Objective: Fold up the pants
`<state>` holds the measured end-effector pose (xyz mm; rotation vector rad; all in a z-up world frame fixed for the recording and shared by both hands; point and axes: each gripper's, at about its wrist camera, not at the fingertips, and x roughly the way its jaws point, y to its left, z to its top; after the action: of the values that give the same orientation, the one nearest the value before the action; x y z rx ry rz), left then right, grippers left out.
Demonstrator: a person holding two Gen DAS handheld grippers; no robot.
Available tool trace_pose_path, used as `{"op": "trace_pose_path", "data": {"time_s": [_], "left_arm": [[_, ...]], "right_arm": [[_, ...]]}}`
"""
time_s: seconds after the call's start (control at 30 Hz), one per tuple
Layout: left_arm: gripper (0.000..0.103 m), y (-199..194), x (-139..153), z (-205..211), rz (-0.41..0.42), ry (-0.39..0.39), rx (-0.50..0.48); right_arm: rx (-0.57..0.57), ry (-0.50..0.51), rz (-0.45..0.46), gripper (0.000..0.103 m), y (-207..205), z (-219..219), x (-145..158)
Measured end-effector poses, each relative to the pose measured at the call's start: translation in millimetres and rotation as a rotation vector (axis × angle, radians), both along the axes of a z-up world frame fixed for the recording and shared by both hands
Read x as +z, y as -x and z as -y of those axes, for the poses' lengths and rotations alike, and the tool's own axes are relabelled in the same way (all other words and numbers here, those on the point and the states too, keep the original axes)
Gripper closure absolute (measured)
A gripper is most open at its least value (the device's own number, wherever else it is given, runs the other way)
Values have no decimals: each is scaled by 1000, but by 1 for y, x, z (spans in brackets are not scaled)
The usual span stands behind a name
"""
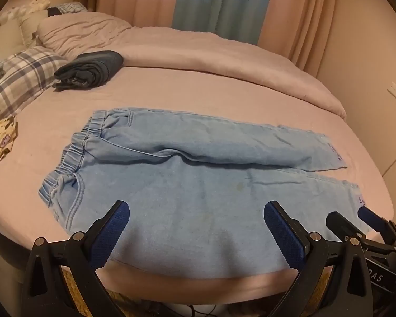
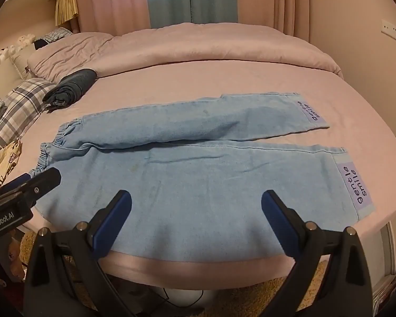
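Light blue denim pants (image 1: 198,174) lie flat on the pink bed, waistband to the left, both legs stretched to the right; they also show in the right wrist view (image 2: 198,163). The leg ends carry purple "gentle smile" labels (image 2: 355,187). My left gripper (image 1: 196,219) is open and empty, over the near leg by the bed's front edge, toward the waist end. My right gripper (image 2: 196,206) is open and empty, over the same near leg toward the cuff. Each gripper shows at the edge of the other's view.
A folded dark blue garment (image 1: 89,70) lies at the back left near a plaid pillow (image 1: 21,79). A pink duvet (image 1: 211,52) is bunched along the far side. A yellow patterned cloth (image 2: 2,163) lies at the left edge. The bed's front edge (image 1: 198,288) is just below the grippers.
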<state>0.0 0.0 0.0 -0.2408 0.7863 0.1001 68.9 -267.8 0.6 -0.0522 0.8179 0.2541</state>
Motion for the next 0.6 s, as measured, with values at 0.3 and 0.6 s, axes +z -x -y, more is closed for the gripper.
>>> {"op": "trace_pose_path", "data": {"time_s": [0.3,0.6], "left_arm": [[1,-1,0,4,3,2,-15],[1,-1,1,5,-5,7,-13]], "right_arm": [[0,-7,-7,4,0,0,-2],[7,-28,4,4,3,4,0]]}}
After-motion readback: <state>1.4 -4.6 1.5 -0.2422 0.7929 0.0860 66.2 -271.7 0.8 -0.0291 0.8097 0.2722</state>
